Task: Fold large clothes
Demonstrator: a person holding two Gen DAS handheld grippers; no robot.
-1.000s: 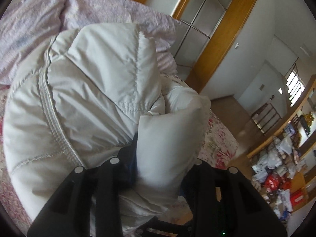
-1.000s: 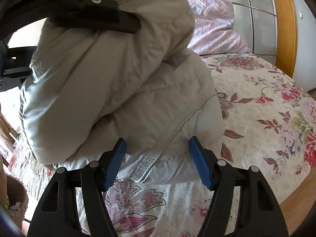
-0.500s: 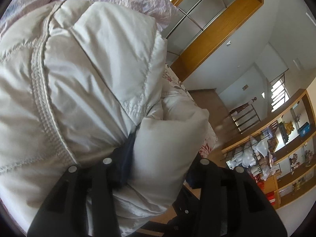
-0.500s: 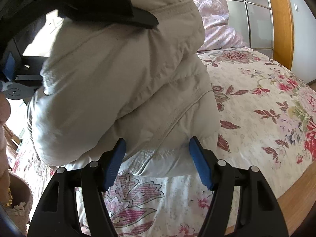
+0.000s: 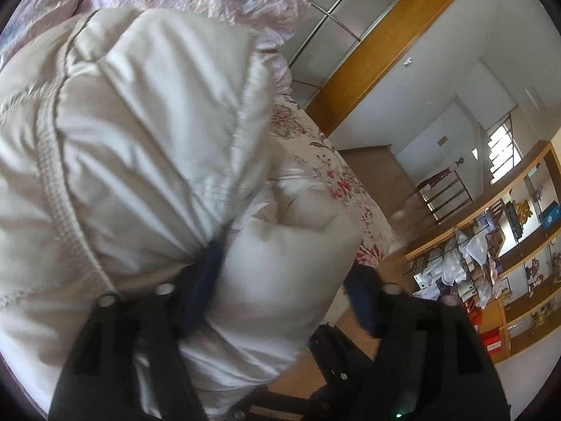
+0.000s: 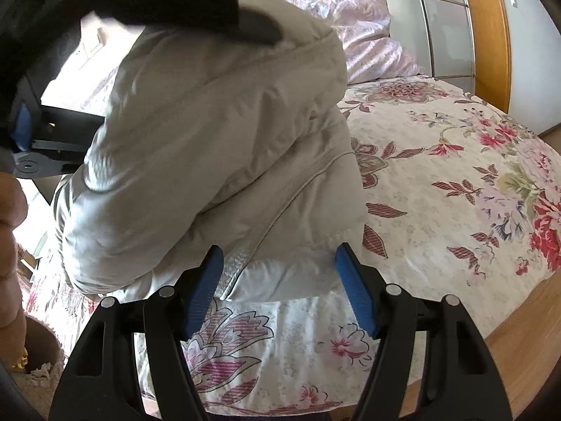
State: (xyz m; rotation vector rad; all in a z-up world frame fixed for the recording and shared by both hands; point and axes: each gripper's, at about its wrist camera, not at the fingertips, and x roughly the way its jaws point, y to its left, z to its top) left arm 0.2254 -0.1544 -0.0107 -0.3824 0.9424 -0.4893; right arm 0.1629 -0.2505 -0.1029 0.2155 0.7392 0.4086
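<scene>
A cream padded jacket (image 6: 217, 161) lies bunched on the floral bedspread (image 6: 455, 189). In the left wrist view the jacket (image 5: 140, 147) fills the frame. My left gripper (image 5: 284, 277) holds a thick fold of it between its blue pads and lifts it. From the right wrist view the left gripper (image 6: 196, 17) shows at the top, above the jacket. My right gripper (image 6: 280, 280) is open, its blue pads either side of the jacket's lower edge, just above the bedspread.
Lilac pillows (image 6: 364, 35) lie at the head of the bed by a wooden headboard with frosted panels (image 6: 445, 17). The bed's wooden edge (image 6: 519, 315) is at right. Cluttered wooden shelves (image 5: 491, 263) stand across the room.
My left gripper has raised and tilted the jacket fold, so the top of the jacket has swung over toward the pillows. My right gripper has stayed open in place.
</scene>
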